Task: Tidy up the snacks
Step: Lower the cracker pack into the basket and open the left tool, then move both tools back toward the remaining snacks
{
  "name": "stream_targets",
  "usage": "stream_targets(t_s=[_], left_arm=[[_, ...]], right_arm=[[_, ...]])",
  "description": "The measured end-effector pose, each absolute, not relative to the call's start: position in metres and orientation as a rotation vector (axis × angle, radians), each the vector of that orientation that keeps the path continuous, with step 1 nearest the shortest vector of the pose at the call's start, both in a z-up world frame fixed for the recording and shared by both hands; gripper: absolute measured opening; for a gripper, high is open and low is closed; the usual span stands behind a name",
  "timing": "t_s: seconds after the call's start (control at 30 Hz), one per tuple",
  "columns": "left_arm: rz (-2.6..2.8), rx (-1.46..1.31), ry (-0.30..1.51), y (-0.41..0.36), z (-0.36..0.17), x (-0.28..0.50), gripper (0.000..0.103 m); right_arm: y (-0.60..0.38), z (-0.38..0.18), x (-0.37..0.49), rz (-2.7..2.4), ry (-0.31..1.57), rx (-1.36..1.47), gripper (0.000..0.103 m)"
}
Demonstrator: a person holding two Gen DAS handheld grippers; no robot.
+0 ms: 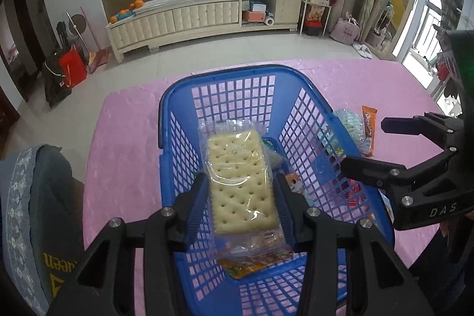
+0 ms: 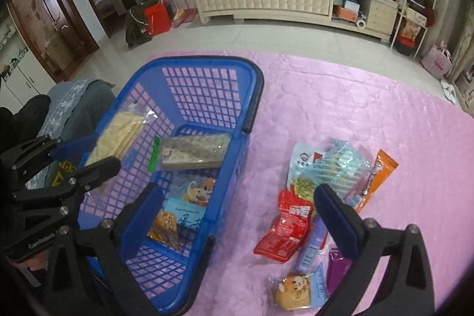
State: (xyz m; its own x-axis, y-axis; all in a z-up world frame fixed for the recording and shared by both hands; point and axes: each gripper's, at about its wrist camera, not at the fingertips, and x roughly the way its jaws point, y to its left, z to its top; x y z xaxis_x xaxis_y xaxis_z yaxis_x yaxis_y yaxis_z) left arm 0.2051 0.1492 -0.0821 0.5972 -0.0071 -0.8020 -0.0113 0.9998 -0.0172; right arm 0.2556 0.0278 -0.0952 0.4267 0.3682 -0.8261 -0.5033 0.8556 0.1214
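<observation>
Left gripper [image 1: 241,199] clamps clear-wrapped, pale, dimpled cracker packet [image 1: 241,179] over blue basket [image 1: 174,120]; right gripper [image 2: 237,203] hangs agape.

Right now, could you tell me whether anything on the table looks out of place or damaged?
Nothing looks damaged or spilled. The left claw holds a cracker pack over the blue basket. The right claw is open. Several snack packets, including a red one, lie loose on the pink cloth beside the basket.
</observation>
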Motion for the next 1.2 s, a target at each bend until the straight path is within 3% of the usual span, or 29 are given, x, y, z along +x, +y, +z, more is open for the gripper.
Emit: stream_targets(t_s=[0.1, 0.3, 0.63, 1.2], left_arm=[[0.04, -0.003, 0.911, 0.154, -0.075, 0.202, 0.064], [0.014, -0.003, 0.882, 0.159, -0.062, 0.182, 0.079], [-0.003, 0.017, 0.849, 0.157, -0.036, 0.146, 0.082], [-0.046, 0.05, 0.844, 0.084, -0.011, 0.126, 0.082]], right_arm=[[0.029, -0.095, 0.254, 0.54, 0.985, -0.149, 0.103], [0.028, -0.085, 0.241, 0.53, 0.986, -0.166, 0.103], [0.011, -0.048, 0.202, 0.551, 0.956, -0.165, 0.103], [-0.063, -0.024, 0.163, 0.507, 0.937, -0.159, 0.103]])
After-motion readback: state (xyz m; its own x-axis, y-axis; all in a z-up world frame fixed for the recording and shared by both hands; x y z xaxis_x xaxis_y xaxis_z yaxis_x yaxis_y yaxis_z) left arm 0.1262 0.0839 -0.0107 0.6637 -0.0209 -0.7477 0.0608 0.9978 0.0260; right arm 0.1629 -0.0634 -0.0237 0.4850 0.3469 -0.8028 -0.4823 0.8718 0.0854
